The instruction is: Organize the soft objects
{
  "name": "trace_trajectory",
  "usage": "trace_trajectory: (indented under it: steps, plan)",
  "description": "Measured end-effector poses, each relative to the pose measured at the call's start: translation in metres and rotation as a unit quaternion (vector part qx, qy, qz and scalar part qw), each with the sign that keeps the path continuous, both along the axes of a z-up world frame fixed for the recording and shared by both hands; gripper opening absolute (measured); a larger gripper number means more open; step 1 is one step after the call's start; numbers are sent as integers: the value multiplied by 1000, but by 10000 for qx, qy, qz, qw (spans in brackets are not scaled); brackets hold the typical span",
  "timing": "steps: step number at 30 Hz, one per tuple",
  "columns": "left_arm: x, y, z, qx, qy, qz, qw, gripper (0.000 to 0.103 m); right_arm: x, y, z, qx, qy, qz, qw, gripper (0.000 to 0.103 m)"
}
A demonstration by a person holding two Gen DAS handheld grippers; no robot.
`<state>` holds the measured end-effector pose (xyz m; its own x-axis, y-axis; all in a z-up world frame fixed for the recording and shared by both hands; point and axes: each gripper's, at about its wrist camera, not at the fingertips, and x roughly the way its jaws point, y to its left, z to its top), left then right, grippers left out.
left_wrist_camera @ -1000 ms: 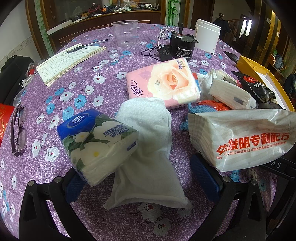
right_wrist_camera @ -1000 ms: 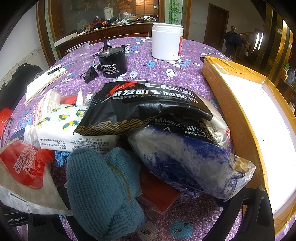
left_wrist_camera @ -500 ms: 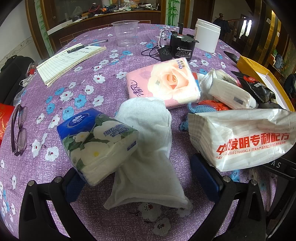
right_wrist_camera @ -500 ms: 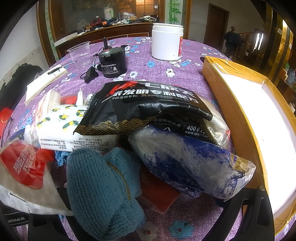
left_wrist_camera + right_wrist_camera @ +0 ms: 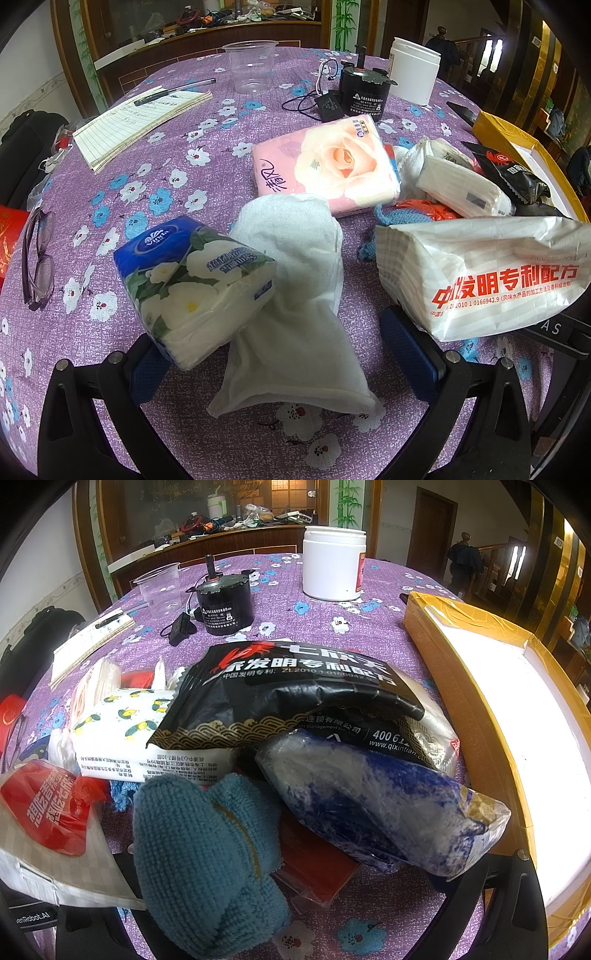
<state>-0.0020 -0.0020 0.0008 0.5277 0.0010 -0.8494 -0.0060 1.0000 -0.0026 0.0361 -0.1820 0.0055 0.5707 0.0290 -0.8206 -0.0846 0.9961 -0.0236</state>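
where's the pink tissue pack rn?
Left wrist view, centre: pink tissue pack lies flat on the table, its near edge touching the white towel, motor behind.

Both views sharp, soft daylight, barely any shadows. Open box point(image 5: 517, 716) interior totally blown out white. Heavy fisheye bending at edges, dark vignette corners. Background room dim.

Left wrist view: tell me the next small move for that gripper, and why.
Probably ease the left gripper forward and close it on the white terry cloth. The jaws stand open and empty with the cloth's near end lying between them. The blue and white tissue pack rests on the cloth's left edge, so lift slowly or the pack may tip off.
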Motion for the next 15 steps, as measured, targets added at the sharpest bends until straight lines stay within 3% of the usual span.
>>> trace_trajectory:
  steps: [15]
  plan:
    - [1, 1, -1, 4, 3, 59, 10000, 103, 0, -1, 0, -7, 49, 58, 10000, 103]
